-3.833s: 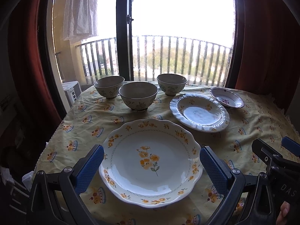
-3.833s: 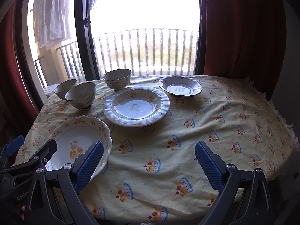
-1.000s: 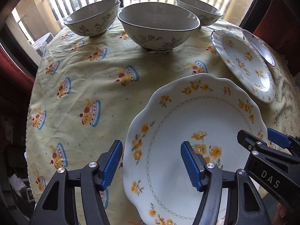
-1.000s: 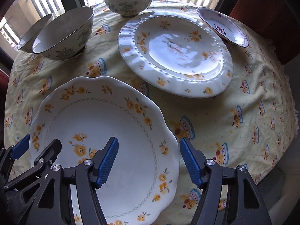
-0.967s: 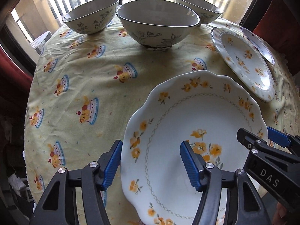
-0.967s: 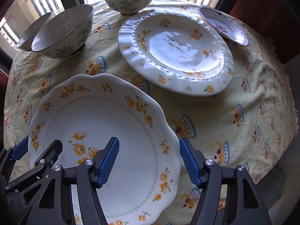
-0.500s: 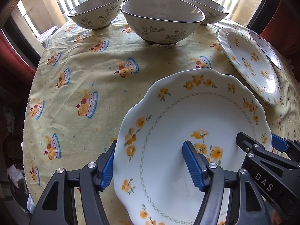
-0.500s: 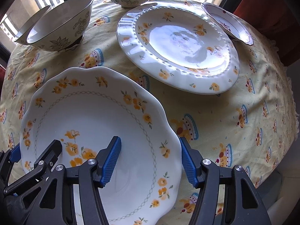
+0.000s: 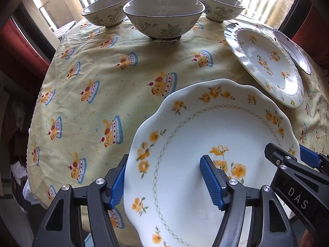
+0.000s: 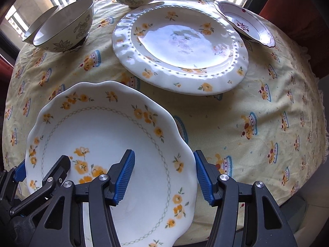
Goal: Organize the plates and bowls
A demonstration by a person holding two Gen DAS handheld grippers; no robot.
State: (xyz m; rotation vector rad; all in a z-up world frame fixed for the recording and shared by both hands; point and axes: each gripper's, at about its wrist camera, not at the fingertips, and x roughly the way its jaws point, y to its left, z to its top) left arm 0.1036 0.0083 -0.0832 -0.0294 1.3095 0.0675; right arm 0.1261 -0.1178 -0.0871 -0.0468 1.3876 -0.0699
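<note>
A scalloped white plate with yellow flowers [image 9: 205, 127] sits nearest me; it also shows in the right wrist view [image 10: 98, 131]. My left gripper [image 9: 164, 181] is open and straddles the plate's left rim, one finger outside it and one over its middle. My right gripper [image 10: 164, 177] is open and straddles the plate's right rim the same way. A beaded white plate [image 10: 181, 41] lies behind it, also in the left wrist view [image 9: 265, 61]. A small purple-patterned dish [image 10: 244, 22] is at the far right.
Three floral bowls stand at the back: left [image 9: 107, 14], middle [image 9: 164, 16], right [image 9: 220, 6]. The round table has a yellow cake-print cloth [image 9: 92, 86] that drops off at the edges. A balcony window and red curtains are behind.
Both grippers have slid further in along the flowered plate's rims and narrowed a little. The plate now looks slightly lifted and tilted toward me.
</note>
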